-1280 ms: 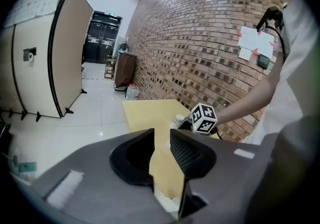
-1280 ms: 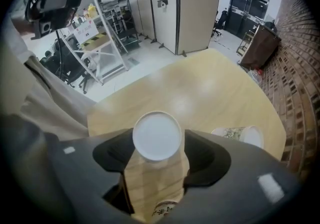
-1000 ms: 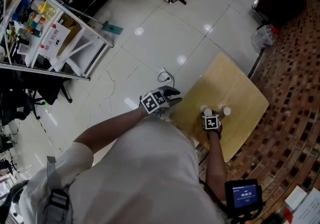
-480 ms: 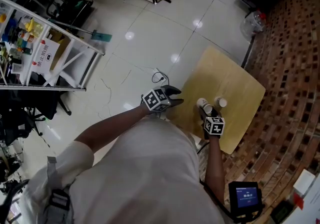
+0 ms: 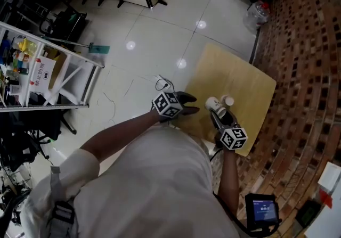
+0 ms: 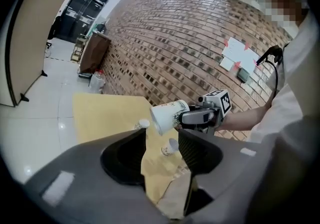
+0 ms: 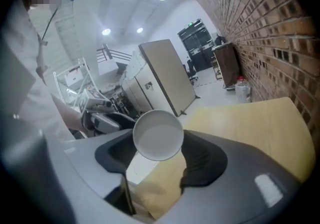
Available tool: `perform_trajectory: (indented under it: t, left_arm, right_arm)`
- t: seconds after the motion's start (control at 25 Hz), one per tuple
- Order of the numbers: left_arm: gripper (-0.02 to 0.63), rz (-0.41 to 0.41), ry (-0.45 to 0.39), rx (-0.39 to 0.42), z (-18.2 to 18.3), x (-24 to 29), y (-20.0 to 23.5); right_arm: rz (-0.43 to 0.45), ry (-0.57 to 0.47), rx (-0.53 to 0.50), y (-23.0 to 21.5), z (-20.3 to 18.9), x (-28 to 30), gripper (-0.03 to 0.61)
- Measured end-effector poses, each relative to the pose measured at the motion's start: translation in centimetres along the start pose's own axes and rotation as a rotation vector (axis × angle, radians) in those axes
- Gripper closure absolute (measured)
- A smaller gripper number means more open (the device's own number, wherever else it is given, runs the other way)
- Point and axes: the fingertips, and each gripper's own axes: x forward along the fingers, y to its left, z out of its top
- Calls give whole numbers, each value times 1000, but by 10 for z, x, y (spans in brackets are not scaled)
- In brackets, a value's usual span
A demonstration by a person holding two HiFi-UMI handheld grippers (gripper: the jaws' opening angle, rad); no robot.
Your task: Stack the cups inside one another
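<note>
Right hand-held gripper [image 5: 218,116] grips a paper cup [image 7: 157,135]. It holds the cup tipped on its side, up above the surface [image 5: 234,72], near the edge closest to the person. Left hand-held gripper [image 6: 162,143] has nothing in it. Its jaws have just been opening and now stand wide apart. A second cup [image 6: 141,124] and a third cup [image 6: 170,146] rest on the surface near that same edge. I think the step now is carrying the cup. Next it needs turning upright and lowering into another cup. The cup has print on it, but it is too small to read.

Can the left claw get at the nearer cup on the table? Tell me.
Probably yes: the left claw has just been opening, holds nothing; only bare table lies before the nearer cup.
</note>
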Motion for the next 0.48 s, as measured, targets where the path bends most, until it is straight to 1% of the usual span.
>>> perform_trajectory:
  t: [0.12, 0.28, 0.4, 0.48]
  left_arm:
    - [387, -42, 1, 20, 4, 10, -13]
    - [387, -52, -13, 38, 14, 20, -24]
    - [388, -64, -46, 29, 24, 27, -31]
    - [388, -88, -83, 17, 32, 30, -37]
  right_arm:
    - [40, -55, 14, 5, 14, -13, 299]
    - [108, -105, 44, 10, 27, -28, 299]
    - [177, -114, 69, 15, 30, -37, 299]
    - [214, -114, 79, 16, 30, -41, 299]
